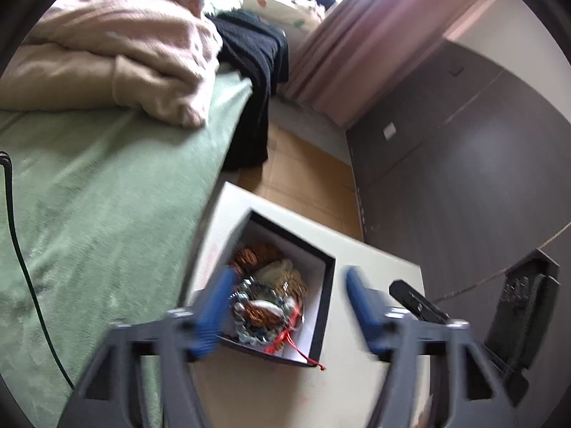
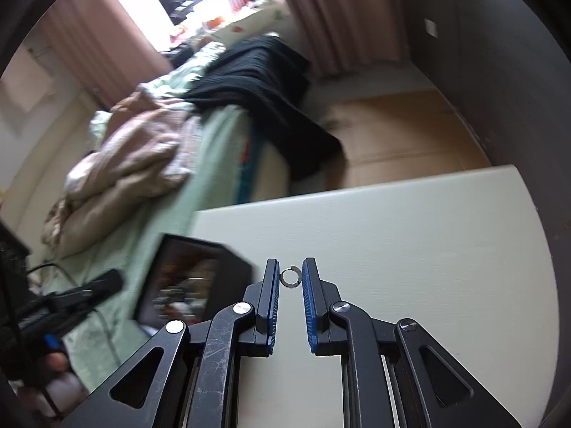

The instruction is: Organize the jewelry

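Pinching a small silver ring between its blue pads, the right gripper sits at lower centre of the right wrist view, its jaws narrowed to a slim gap with the ring bridging the tips. It is grasping the ring just above the pale worktop, which fills the right and middle of that frame. Both black linkage arms run up symmetrically from the bottom edge, so the tool points forward and slightly downward over the surface.

Left of the ring, in the same view, a dark jewelry box shows blurred, with the edge of the green bed beyond it. The other tool appears as a dark shape at the far left edge.

In the left wrist view the left gripper is spread wide and released, holding nothing. Its left blue pad overlaps the near left edge of the jewelry box; whether it touches cannot be told through the motion blur. The right pad hangs over bare worktop beside the box. The open box lies at lower centre, with a heap of jewelry inside: orange beads, silver chain and a red cord trailing over the near rim. A pink blanket lies on the bed at upper left.
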### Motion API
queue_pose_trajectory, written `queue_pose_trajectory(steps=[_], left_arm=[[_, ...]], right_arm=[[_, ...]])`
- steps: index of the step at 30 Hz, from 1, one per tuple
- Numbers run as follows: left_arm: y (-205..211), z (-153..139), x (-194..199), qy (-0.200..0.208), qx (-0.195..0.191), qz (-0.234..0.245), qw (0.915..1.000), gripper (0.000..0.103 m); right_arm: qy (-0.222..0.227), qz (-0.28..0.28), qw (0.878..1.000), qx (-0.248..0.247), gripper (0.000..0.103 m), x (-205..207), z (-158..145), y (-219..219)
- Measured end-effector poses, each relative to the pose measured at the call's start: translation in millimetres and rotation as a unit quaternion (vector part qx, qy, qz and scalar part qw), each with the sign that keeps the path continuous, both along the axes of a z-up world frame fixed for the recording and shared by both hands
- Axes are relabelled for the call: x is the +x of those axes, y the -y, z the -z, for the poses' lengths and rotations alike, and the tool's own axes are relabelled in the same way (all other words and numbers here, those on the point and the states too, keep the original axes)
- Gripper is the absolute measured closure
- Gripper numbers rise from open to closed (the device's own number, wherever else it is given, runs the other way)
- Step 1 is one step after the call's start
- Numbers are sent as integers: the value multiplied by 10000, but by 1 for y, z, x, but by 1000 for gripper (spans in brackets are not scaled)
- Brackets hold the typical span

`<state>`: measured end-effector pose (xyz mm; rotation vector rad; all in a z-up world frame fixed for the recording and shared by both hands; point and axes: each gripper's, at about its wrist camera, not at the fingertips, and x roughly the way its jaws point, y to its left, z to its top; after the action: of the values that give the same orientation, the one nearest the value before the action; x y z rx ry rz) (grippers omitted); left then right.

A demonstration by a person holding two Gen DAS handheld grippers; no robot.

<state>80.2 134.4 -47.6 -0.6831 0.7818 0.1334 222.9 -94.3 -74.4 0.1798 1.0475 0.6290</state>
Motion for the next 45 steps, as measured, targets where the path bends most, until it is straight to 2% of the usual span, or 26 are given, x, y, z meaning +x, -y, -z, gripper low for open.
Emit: queue_pose_trajectory(steps=[2,5,8,11,12,13,14,18,20,22,29,33,36,39,42,44,45], left_arm=[[-3,-5,-6,89,75,-94,9999,27],[-10,-4,-10,86,-22,-180,9998,26],[-15,-3,-12,88,-106,-224,9997,26],[-14,-8,-16,195,-19,-209,9996,26],[-14,-10,-17,242,-3,-205,9995,27],[-13,-11,-17,262,-4,-213,9994,27],[-13,-11,-17,277,-17,-224,9994,27],[-8,-12,-20,304,1,-238,9993,27],[-5,-14,-22,327,77,-228,9992,27],[-1,-16,-25,336,163,-225,9990,26],[17,-21,-32,309,442,-62,9985,27],[34,-25,-36,211,720,107,9971,27],[48,-29,-40,238,1038,211,9941,26],[60,-32,-44,265,1278,288,9910,26],[70,-33,-48,310,1372,372,9894,26],[75,-35,-51,368,1358,390,9893,19],[78,-36,-53,397,1395,389,9887,14]], right_arm=[[123,-148,9997,151,88,-10,-12,-9],[262,-363,9983,380,88,-22,-26,-25],[266,-478,9967,593,88,-27,-29,-38],[407,-515,9950,756,86,-30,-30,-49],[417,-516,9952,716,71,-30,-27,-53],[348,-505,9963,601,52,-29,-23,-56],[233,-448,9976,470,48,-28,-19,-56],[51,-282,9983,506,47,-25,-15,-41],[87,-224,9986,463,45,-25,-18,-34],[129,-139,9989,425,38,-27,-22,-25],[220,-3,9994,260,36,-40,-35,-2],[218,38,9996,185,18,-48,-43,9],[276,113,9995,71,18,-56,-48,20],[235,160,9996,42,8,-67,-51,32],[296,270,9992,-22,6,-77,-54,45],[316,333,9989,-65,5,-82,-57,54],[350,370,9987,-81,1,-84,-60,59]])
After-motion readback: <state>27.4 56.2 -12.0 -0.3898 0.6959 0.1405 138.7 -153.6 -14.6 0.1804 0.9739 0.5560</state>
